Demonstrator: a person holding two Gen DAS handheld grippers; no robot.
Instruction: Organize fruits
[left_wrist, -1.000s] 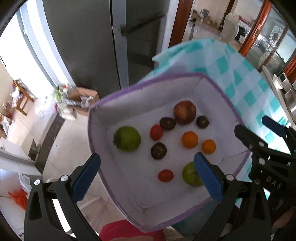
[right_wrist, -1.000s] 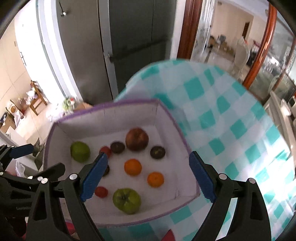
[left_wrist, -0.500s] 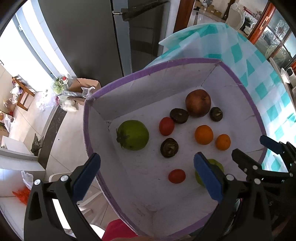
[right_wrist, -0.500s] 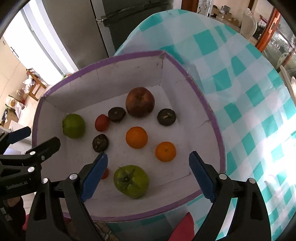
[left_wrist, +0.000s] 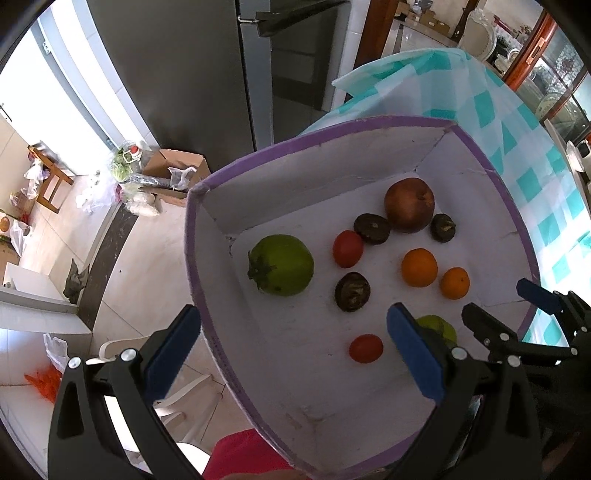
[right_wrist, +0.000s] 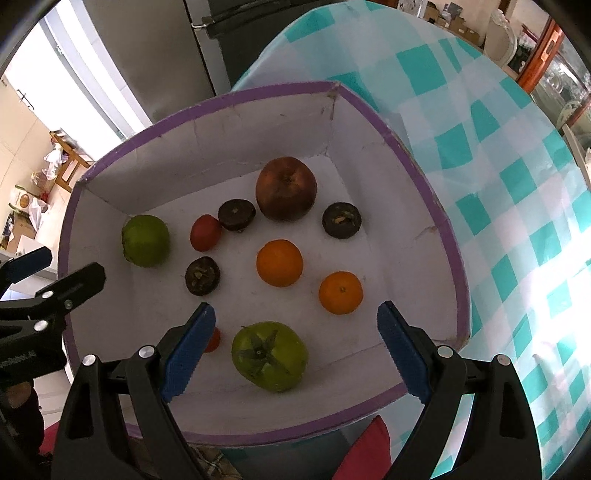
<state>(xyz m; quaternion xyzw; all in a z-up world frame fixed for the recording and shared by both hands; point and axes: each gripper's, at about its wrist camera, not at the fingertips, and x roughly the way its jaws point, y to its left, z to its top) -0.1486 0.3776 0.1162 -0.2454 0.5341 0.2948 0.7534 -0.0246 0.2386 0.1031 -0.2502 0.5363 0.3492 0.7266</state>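
Both grippers hang above the box (right_wrist: 436, 229) with jaws spread wide, holding nothing. The right gripper (right_wrist: 293, 345) frames a green fruit (right_wrist: 269, 356); the left gripper (left_wrist: 291, 350) straddles the box's near wall. Ten fruits lie apart on the white floor, the box resting on a checked cloth (right_wrist: 517, 166).

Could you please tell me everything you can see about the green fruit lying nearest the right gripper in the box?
The green fruit is round and slightly flattened, with smooth yellow-green skin and a dark, dried star-shaped calyx facing up toward the right wrist camera. It looks whole and unbruised. It rests on the white floor of the purple-rimmed box, close to the near wall, apart from the other fruit. It sits between the open right gripper's blue fingers in that view, though nothing grips it. In the left wrist view it is mostly hidden.
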